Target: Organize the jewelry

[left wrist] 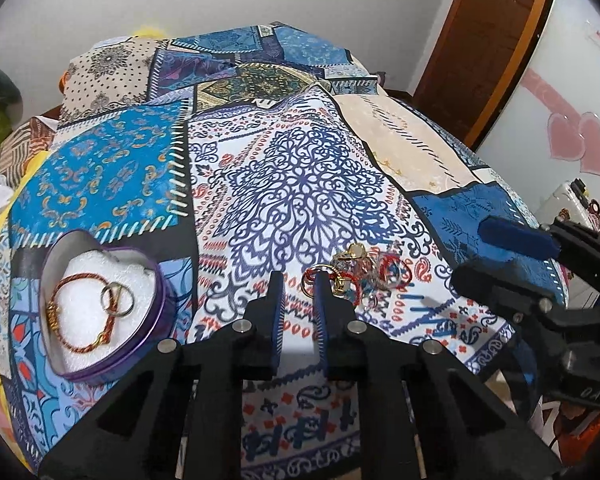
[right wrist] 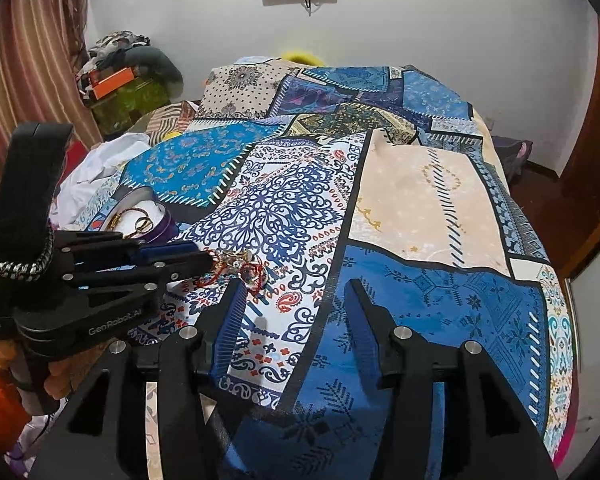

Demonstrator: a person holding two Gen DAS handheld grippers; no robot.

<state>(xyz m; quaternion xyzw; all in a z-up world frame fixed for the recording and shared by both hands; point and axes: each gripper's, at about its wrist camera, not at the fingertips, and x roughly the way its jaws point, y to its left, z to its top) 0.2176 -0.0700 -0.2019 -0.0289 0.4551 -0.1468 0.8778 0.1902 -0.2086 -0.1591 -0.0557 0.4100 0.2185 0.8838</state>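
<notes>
A purple heart-shaped tin (left wrist: 162,312) with white foam holds a red-gold cord bracelet (left wrist: 80,280) and two rings (left wrist: 118,299); it also shows in the right wrist view (right wrist: 162,227). A pile of loose jewelry (left wrist: 360,274), red cords and gold pieces, lies on the patterned bedspread (left wrist: 296,184). My left gripper (left wrist: 299,280) is open with a narrow gap, its tips just left of the pile and empty. My right gripper (right wrist: 294,288) is wide open and empty, right of the pile (right wrist: 240,266). It appears in the left wrist view (left wrist: 516,238).
The bed's blue patchwork cover (right wrist: 440,208) fills both views. White cloth (right wrist: 96,172) lies at the bed's left edge. A wooden door (left wrist: 480,40) stands to the right. Boxes and clutter (right wrist: 124,76) sit by the curtain at the far left.
</notes>
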